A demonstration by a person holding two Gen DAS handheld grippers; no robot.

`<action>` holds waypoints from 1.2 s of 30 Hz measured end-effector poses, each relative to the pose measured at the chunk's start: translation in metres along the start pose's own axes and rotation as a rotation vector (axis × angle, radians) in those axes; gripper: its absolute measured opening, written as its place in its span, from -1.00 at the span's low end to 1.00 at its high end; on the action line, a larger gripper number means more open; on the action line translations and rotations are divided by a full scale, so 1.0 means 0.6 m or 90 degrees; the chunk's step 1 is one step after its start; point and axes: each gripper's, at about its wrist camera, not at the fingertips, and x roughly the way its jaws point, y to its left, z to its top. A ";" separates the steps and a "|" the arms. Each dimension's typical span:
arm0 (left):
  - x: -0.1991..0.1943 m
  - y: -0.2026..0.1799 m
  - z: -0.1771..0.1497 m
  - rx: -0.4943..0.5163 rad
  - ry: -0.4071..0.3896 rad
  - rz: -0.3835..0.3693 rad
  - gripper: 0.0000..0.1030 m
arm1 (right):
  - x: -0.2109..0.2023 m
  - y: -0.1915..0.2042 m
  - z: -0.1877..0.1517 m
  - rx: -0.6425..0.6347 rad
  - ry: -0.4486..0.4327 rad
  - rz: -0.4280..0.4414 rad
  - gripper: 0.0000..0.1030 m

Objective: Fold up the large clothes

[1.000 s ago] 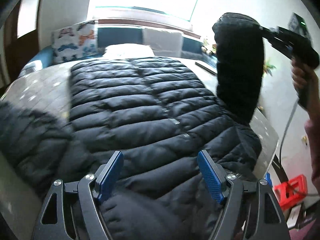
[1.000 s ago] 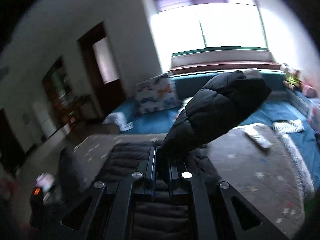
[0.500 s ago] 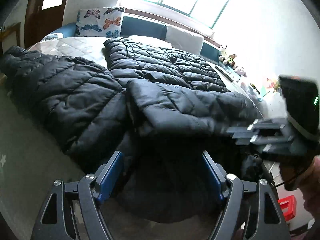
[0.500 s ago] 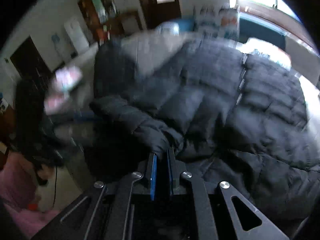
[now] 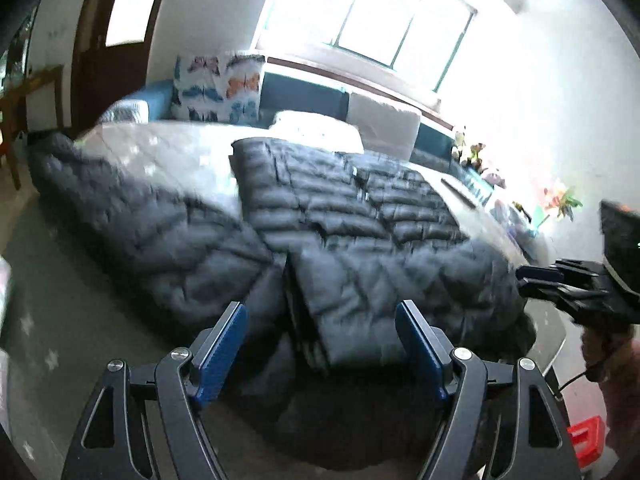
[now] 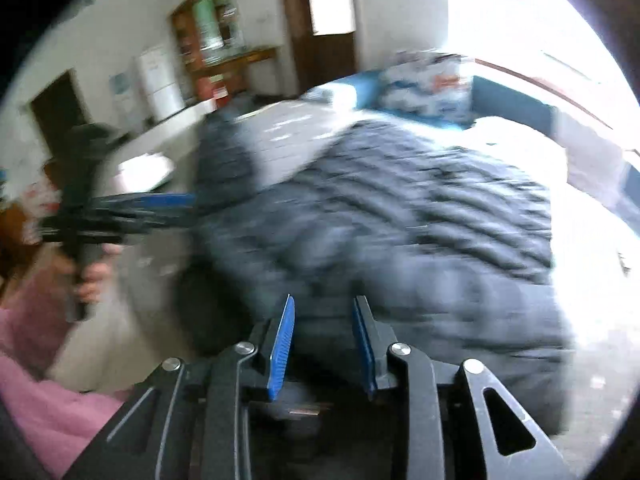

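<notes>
Our right gripper (image 6: 323,336) has just been parting its jaws, nothing pinched; our left gripper (image 5: 322,344) gapes wide and empty. Beyond both, the black puffer jacket (image 5: 360,216) lies flat on the grey bed (image 5: 168,148), running near to far, one sleeve (image 5: 384,280) folded across.

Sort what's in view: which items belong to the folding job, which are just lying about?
Job:
- black puffer jacket, one sleeve folded across its body
- left gripper, open
- right gripper, jaws just opening, no fabric pinched

Lying about:
- butterfly cushion
- white pillow
- small toys along the bed's far edge
- red crate
</notes>
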 end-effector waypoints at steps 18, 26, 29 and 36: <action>0.209 -0.093 0.005 0.098 0.120 -0.023 0.58 | 0.100 -0.256 -0.066 0.243 0.019 -0.064 -0.36; 0.238 -0.075 -0.015 0.086 0.138 -0.023 0.58 | 0.105 -0.233 -0.072 0.194 0.032 -0.111 -0.36; 0.232 -0.077 -0.018 0.093 0.137 -0.019 0.58 | 0.091 -0.205 -0.049 0.163 0.051 -0.166 -0.36; 0.174 -0.067 -0.007 0.069 0.113 -0.038 0.58 | 0.062 -0.092 0.008 0.115 -0.001 -0.050 -0.36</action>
